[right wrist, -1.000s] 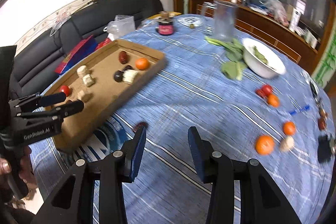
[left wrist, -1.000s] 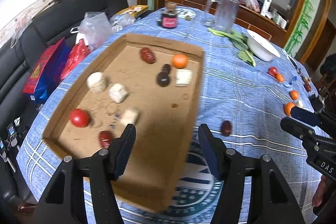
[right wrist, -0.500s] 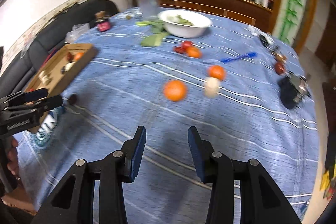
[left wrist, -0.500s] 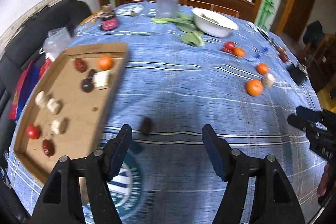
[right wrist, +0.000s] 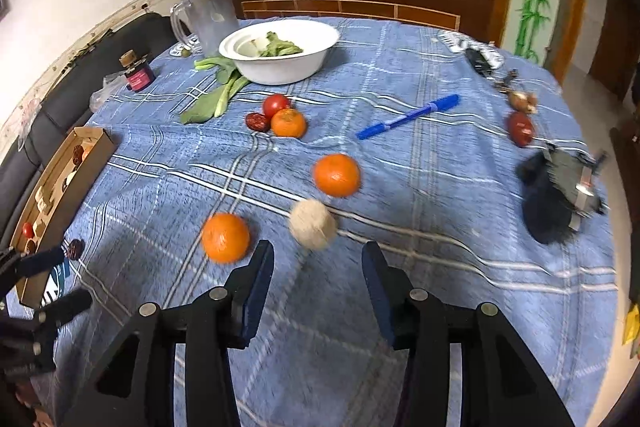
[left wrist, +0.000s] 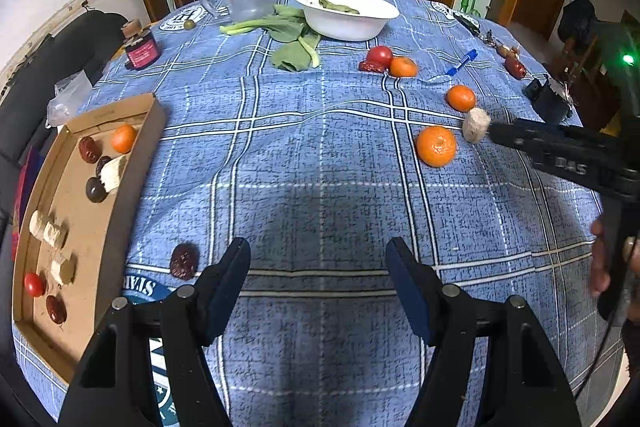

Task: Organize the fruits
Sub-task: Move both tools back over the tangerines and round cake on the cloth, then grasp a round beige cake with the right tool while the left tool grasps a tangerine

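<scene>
Loose fruit lies on the blue checked cloth: a large orange (right wrist: 225,237), a beige lump (right wrist: 313,229) and another orange (right wrist: 336,175). My right gripper (right wrist: 318,267) hovers just short of the lump; its jaws are opening with nothing between them. Further back sit a tomato (right wrist: 276,104), a third orange (right wrist: 288,123) and a date (right wrist: 258,121). My left gripper (left wrist: 318,267) stands open and empty over bare cloth, with a dark date (left wrist: 184,261) just left of its left finger. The cardboard tray (left wrist: 132,171) at the left holds several fruits and beige pieces.
A white bowl (right wrist: 280,51) of greens, a clear jug (right wrist: 208,17) and leafy stalks (right wrist: 216,95) stand at the back. A blue pen (right wrist: 408,117), a red date (right wrist: 521,128) and a black object (right wrist: 556,195) lie to the right, and a small jar (left wrist: 141,51) far left.
Both grippers swung right, away from the tray and over the loose fruit. The right gripper closed in on the beige lump and oranges, and its jaws widened a little.
</scene>
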